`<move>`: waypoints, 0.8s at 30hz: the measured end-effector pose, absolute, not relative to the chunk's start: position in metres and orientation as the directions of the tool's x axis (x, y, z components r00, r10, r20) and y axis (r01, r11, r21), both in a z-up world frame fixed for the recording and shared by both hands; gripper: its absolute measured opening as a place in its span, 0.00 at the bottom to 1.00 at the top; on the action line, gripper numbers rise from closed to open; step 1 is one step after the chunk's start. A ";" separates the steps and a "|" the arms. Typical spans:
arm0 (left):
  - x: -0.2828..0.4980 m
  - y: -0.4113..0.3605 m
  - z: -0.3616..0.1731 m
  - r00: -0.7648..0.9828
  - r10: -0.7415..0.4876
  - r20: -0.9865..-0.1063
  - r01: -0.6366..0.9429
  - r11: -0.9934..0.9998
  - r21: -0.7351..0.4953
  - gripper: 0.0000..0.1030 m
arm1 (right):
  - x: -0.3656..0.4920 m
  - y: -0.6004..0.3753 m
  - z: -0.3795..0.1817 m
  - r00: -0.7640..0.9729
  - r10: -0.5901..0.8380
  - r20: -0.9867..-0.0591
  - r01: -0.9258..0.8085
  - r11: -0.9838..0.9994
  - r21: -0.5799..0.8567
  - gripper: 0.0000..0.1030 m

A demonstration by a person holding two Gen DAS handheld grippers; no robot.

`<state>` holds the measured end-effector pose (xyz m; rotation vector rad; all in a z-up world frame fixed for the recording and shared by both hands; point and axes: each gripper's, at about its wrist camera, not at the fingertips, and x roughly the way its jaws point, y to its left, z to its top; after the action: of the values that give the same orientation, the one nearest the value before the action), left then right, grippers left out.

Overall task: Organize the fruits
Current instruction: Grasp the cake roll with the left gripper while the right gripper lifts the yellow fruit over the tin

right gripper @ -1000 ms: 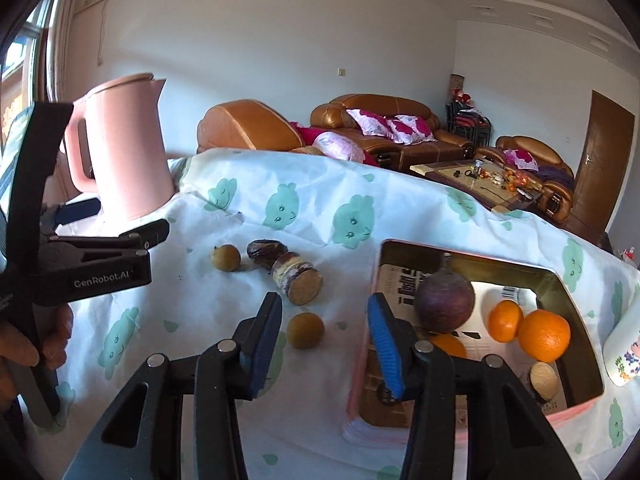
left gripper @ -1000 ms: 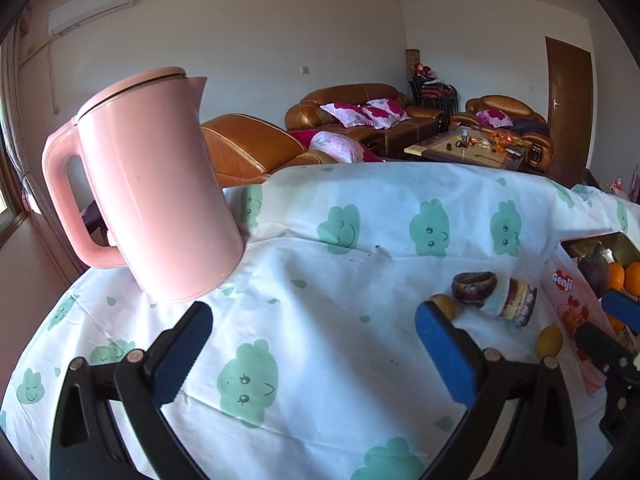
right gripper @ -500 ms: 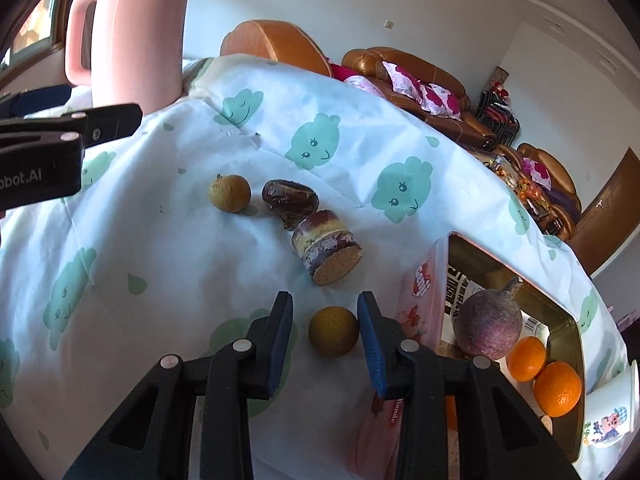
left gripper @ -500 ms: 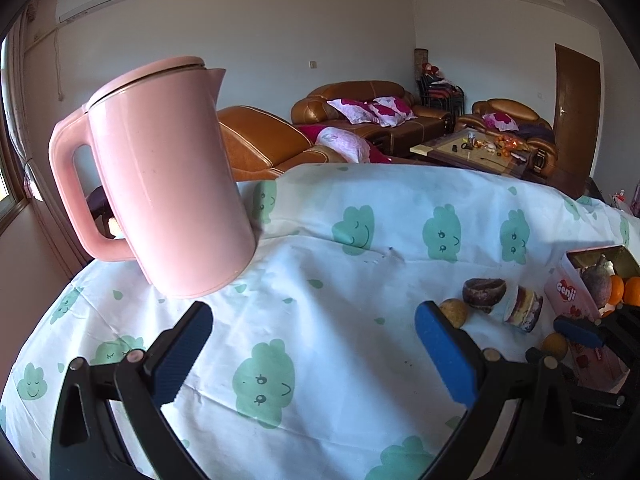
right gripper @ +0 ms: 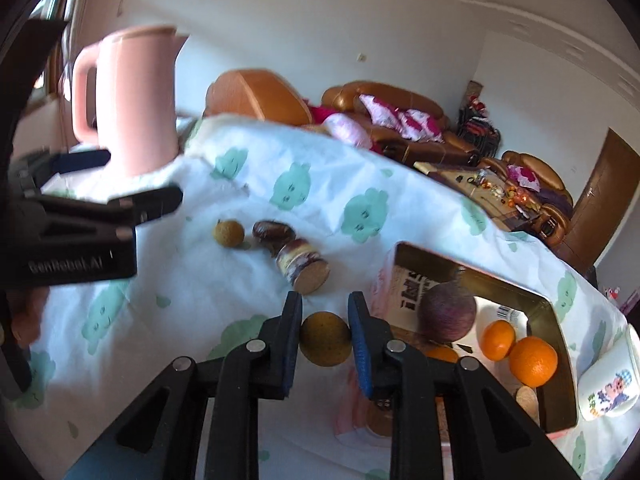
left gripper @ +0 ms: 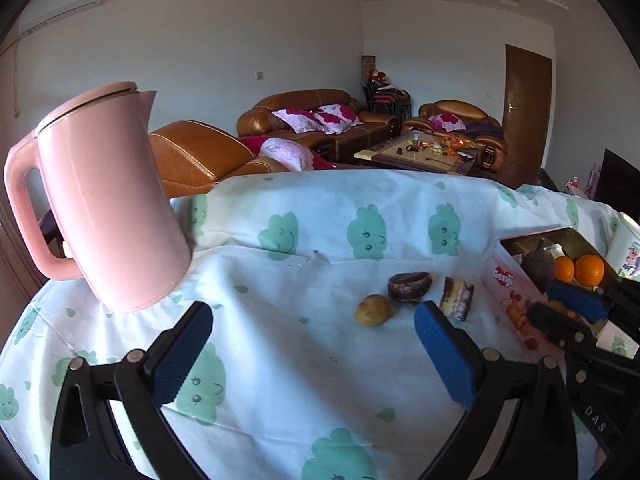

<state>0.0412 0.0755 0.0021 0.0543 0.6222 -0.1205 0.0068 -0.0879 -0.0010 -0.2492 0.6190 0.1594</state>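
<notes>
Closest to you, your right gripper (right gripper: 325,338) is pinching a small round yellow-brown fruit (right gripper: 326,339) between its blue pads, just beside the near corner of the pink tin (right gripper: 554,312), probably so you can carry it over the wall. Your left gripper (left gripper: 312,346) is hanging over bare tablecloth (left gripper: 280,360) with its jaws spread wide and gripping nothing, seemingly waiting its turn.

Beyond the held fruit, the open tin is holding a dark purple fruit (right gripper: 448,312), two oranges (right gripper: 532,360) and a pale brownish piece in the corner. On the cloth left of the tin, a layered roll slice (right gripper: 304,266), a dark brown fruit (right gripper: 274,234) and a second yellow-brown fruit (right gripper: 229,233) are lying in a loose row, not yet sorted. Farther back, a pink kettle (left gripper: 108,200) is standing near the table's far-left edge.
</notes>
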 end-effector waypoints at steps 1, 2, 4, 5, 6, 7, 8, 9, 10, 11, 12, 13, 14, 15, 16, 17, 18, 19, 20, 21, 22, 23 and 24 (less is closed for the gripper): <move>0.041 0.071 0.000 0.796 -0.130 -0.591 0.151 0.988 -0.014 0.99 | 0.002 -0.096 0.003 0.828 0.062 -0.558 -0.185 0.968 -0.168 0.25; 0.041 0.067 -0.002 0.786 -0.161 -0.596 0.168 0.985 -0.045 0.99 | -0.002 -0.104 0.006 0.848 0.042 -0.528 -0.145 0.977 -0.156 0.25; 0.041 0.056 -0.007 0.759 -0.208 -0.617 0.188 0.977 -0.099 0.99 | -0.007 -0.119 0.009 0.871 0.001 -0.491 -0.079 0.987 -0.138 0.25; 0.040 0.049 -0.009 0.747 -0.218 -0.629 0.188 0.975 -0.115 0.99 | -0.007 -0.124 0.010 0.877 -0.016 -0.480 -0.056 0.989 -0.135 0.25; 0.041 0.041 -0.011 0.737 -0.222 -0.638 0.186 0.975 -0.125 0.99 | -0.006 -0.127 0.012 0.883 -0.031 -0.469 -0.038 0.990 -0.138 0.25; 0.042 0.033 -0.013 0.731 -0.215 -0.647 0.176 0.976 -0.125 0.98 | -0.006 -0.130 0.015 0.888 -0.044 -0.459 -0.025 0.990 -0.142 0.25; 0.044 0.024 -0.015 0.728 -0.198 -0.656 0.162 0.980 -0.117 0.94 | -0.007 -0.134 0.018 0.891 -0.048 -0.452 -0.017 0.990 -0.139 0.25; 0.047 0.015 -0.017 0.724 -0.180 -0.666 0.146 0.983 -0.107 0.92 | -0.007 -0.138 0.020 0.892 -0.045 -0.449 -0.014 0.992 -0.128 0.25; 0.052 0.007 -0.018 0.720 -0.165 -0.674 0.131 0.986 -0.102 0.92 | -0.008 -0.141 0.022 0.894 -0.041 -0.446 -0.012 0.993 -0.115 0.25; 0.057 -0.001 -0.020 0.713 -0.156 -0.683 0.116 0.988 -0.104 0.91 | -0.009 -0.144 0.024 0.896 -0.038 -0.443 -0.011 0.994 -0.107 0.25; 0.063 -0.008 -0.022 0.704 -0.150 -0.694 0.100 0.989 -0.112 0.88 | -0.010 -0.147 0.026 0.898 -0.037 -0.439 -0.009 0.995 -0.103 0.25; 0.070 -0.014 -0.026 0.688 -0.142 -0.712 0.078 0.989 -0.122 0.86 | -0.012 -0.150 0.028 0.900 -0.039 -0.433 -0.005 0.995 -0.101 0.25; 0.077 -0.017 -0.030 0.667 -0.138 -0.732 0.056 0.989 -0.136 0.81 | -0.013 -0.153 0.028 0.902 -0.040 -0.429 -0.003 0.995 -0.098 0.25; 0.084 -0.019 -0.033 0.647 -0.140 -0.749 0.035 0.987 -0.154 0.76 | -0.015 -0.156 0.029 0.903 -0.037 -0.427 -0.003 0.996 -0.093 0.25; 0.090 -0.022 -0.036 0.631 -0.148 -0.762 0.021 0.985 -0.174 0.75 | -0.015 -0.158 0.029 0.903 -0.034 -0.428 -0.005 0.996 -0.089 0.25; 0.095 -0.025 -0.039 0.614 -0.157 -0.774 0.016 0.982 -0.186 0.71 | -0.015 -0.159 0.028 0.903 -0.030 -0.429 -0.007 0.996 -0.086 0.25; 0.100 -0.029 -0.042 0.598 -0.160 -0.785 0.015 0.982 -0.189 0.67 | -0.015 -0.160 0.029 0.902 -0.027 -0.431 -0.010 0.996 -0.084 0.25; 0.105 -0.033 -0.045 0.585 -0.154 -0.797 0.015 0.984 -0.179 0.65 | -0.014 -0.161 0.029 0.901 -0.022 -0.433 -0.014 0.997 -0.080 0.25; 0.108 -0.037 -0.044 0.593 -0.138 -0.794 0.012 0.987 -0.163 0.66 | -0.013 -0.162 0.028 0.900 -0.015 -0.436 -0.018 0.997 -0.072 0.25; 0.110 -0.039 -0.044 0.597 -0.133 -0.791 0.010 0.987 -0.158 0.65 | -0.012 -0.163 0.028 0.898 -0.010 -0.440 -0.021 0.998 -0.066 0.25; 0.112 -0.039 -0.045 0.599 -0.134 -0.789 0.001 0.986 -0.167 0.65 | -0.012 -0.163 0.027 0.896 -0.007 -0.444 -0.023 0.998 -0.062 0.25; 0.113 -0.038 -0.045 0.607 -0.137 -0.783 -0.004 0.984 -0.175 0.64 | -0.011 -0.163 0.027 0.894 -0.007 -0.447 -0.022 0.998 -0.061 0.25; 0.113 -0.038 -0.046 0.616 -0.147 -0.774 0.000 0.982 -0.187 0.59 | -0.010 -0.163 0.026 0.893 -0.006 -0.450 -0.023 0.998 -0.060 0.25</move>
<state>0.1131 -0.0377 -0.0455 -0.1747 0.9043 -0.0851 -0.0100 -0.1633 0.0263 -0.0648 0.4673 0.0088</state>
